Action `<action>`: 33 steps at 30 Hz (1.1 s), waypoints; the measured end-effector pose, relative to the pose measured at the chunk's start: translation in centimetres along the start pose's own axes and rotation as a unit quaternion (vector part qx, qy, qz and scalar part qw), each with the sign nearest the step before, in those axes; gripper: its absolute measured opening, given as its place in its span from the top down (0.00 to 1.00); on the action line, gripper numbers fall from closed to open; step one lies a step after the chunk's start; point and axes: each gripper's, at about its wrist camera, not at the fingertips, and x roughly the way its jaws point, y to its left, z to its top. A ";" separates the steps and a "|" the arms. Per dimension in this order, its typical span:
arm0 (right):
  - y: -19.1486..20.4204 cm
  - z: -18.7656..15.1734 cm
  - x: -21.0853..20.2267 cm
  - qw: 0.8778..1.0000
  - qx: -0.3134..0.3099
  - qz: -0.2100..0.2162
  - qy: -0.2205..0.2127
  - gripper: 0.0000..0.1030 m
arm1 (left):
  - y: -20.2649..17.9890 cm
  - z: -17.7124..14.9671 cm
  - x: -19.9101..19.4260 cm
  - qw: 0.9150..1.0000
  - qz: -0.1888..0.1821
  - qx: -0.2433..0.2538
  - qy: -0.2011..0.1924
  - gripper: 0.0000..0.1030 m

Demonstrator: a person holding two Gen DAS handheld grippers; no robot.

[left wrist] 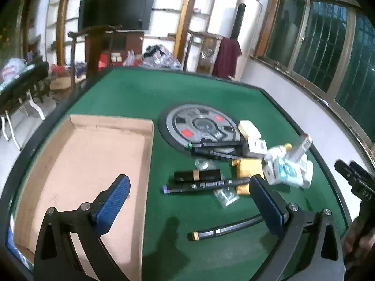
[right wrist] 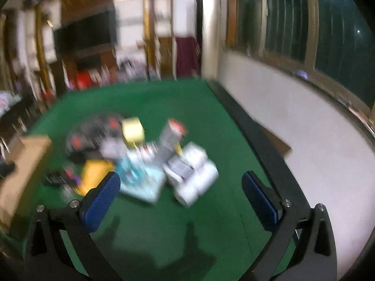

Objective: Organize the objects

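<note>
An open cardboard box lies on the left of the green table. To its right is a pile: black pens, a black pen with a gold tip, a yellow packet, white packets, small boxes. My left gripper is open and empty above the table, just short of the pens. My right gripper is open and empty, in front of the blurred pile. It also shows in the left wrist view.
A round grey panel is set in the table's middle. A black raised rim borders the table, with a white wall and windows to the right. Chairs, a television and clutter stand beyond the far edge.
</note>
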 end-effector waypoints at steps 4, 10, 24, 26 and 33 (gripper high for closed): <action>1.0 -0.4 5.3 0.992 0.009 0.036 0.118 0.00 | -2.8 -2.3 0.9 0.996 -0.039 0.077 0.032 0.03; 0.2 -1.9 7.0 0.985 0.048 0.085 0.145 0.00 | -9.1 -5.4 2.6 0.968 -0.047 0.239 0.056 0.05; 0.1 -1.6 6.3 0.982 0.064 0.119 0.130 0.00 | -11.6 -7.3 5.0 0.948 -0.067 0.271 0.154 0.83; 0.6 -1.5 6.5 0.981 0.064 0.126 0.133 0.00 | -11.8 -7.0 5.2 0.951 -0.064 0.261 0.150 0.83; 3.0 -0.6 6.0 0.978 0.035 0.153 0.135 0.00 | -9.6 -6.8 3.6 0.973 -0.081 0.169 0.134 0.89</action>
